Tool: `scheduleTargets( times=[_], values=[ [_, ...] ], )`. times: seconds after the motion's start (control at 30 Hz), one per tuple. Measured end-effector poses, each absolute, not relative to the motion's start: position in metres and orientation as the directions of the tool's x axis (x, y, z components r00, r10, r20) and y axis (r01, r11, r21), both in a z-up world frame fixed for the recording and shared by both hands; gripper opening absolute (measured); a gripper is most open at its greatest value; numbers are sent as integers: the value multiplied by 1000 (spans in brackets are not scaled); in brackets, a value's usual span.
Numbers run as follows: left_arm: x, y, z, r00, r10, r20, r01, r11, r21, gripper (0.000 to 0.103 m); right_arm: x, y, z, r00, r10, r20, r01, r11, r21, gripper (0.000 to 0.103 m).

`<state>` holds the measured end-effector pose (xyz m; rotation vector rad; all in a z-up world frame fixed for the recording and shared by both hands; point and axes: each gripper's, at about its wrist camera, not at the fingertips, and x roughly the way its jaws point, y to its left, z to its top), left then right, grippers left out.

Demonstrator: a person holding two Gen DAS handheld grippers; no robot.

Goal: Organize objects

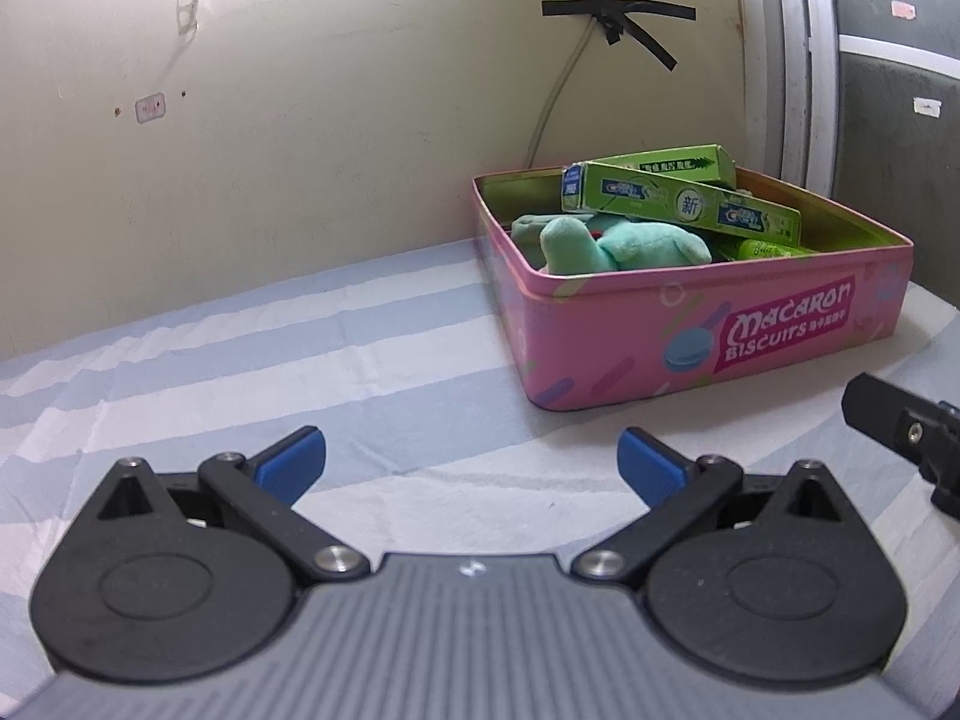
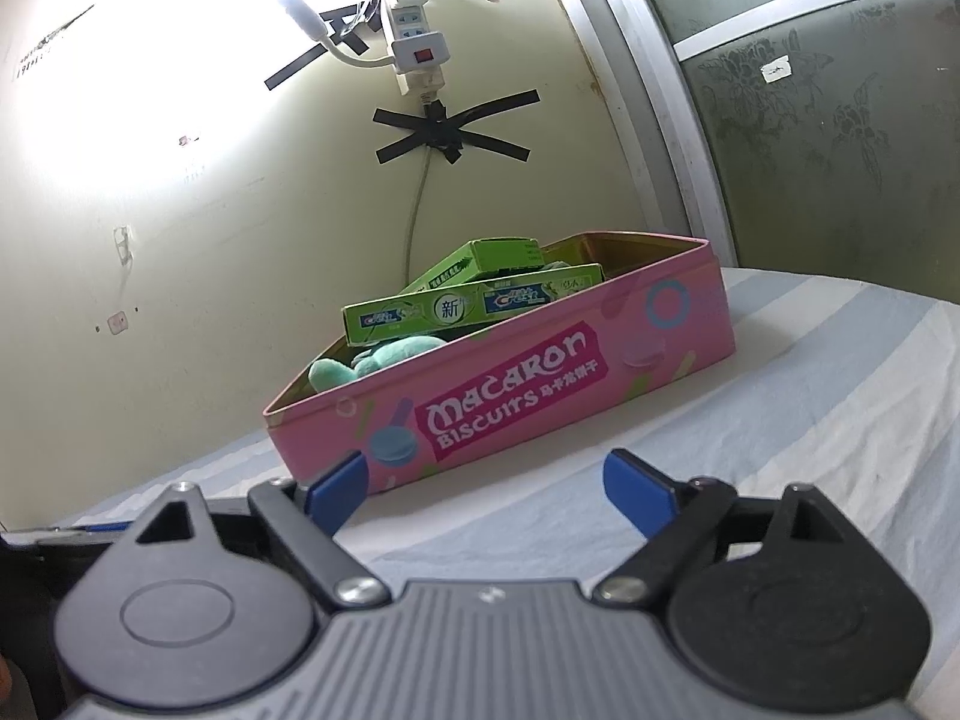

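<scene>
On a bed sheet [image 1: 300, 348] striped blue and white, the left gripper [image 1: 472, 468] hangs with its blue-padded jaws spread wide and nothing between them. At about one o'clock from it, close to the cream wall [image 1: 300, 120], sits a pink biscuit tin [image 1: 690, 324], lid off, resting on the sheet. Inside the tin, a mint-green plush toy [image 1: 600, 243] lies at the near left, with two green toothpaste boxes [image 1: 678, 201] stacked aslant over it and rising above the rim. At three o'clock, part of the right gripper [image 2: 483, 483] enters the left camera's edge. Seen from its own camera, that gripper's jaws also stand apart and empty, the tin at twelve o'clock just beyond them. A power strip [image 2: 414, 39] hangs on the wall above, its cable fixed with crossed black tape [image 2: 450, 129].
</scene>
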<state>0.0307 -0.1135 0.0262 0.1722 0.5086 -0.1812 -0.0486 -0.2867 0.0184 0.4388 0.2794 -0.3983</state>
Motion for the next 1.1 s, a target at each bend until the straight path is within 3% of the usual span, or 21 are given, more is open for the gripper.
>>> scheduleTargets(
  times=[1.1],
  values=[
    [26,-114,30,863,-130,-488,227,963,144,103,-47,-286,18,883,-305,-356,431,827,360,92]
  ],
)
